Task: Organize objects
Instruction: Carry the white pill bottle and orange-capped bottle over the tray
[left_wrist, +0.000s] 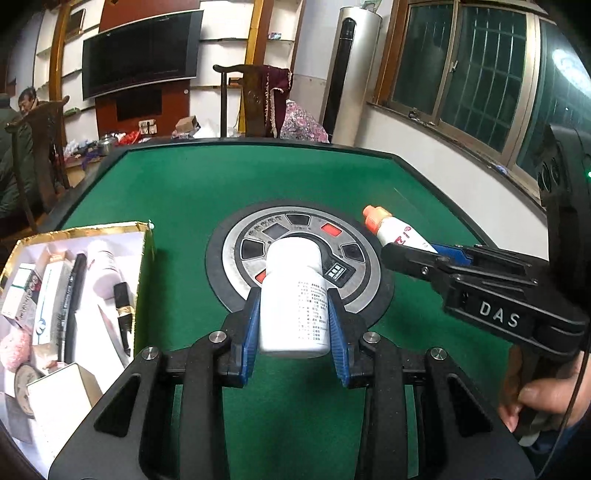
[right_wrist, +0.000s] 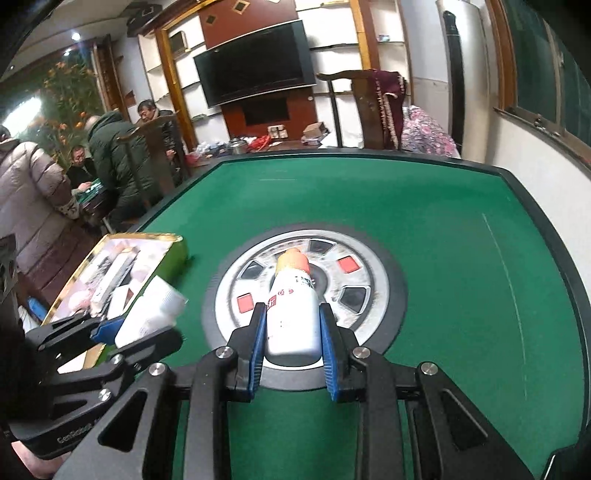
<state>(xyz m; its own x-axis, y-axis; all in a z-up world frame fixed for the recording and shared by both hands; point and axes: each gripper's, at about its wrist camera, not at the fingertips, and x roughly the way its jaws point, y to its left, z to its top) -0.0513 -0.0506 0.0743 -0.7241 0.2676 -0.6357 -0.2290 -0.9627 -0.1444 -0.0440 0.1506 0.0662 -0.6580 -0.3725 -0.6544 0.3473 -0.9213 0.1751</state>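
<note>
Now left gripper (left_wrist: 293, 325) clamps a white bottle (left_wrist: 293, 295); right gripper (right_wrist: 293, 332) clamps an orange-capped bottle (right_wrist: 293, 306).

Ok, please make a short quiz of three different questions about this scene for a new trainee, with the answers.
1. True or false: the left hand-held gripper is shut on the white bottle.
2. What colour is the cap of the small bottle in the right hand-held gripper?
A. orange
B. blue
C. black
3. Fill in: the open box with gold edges lies on the ____ side of the green table in both views.

Key: 1 true; 2 A; 3 left.
</note>
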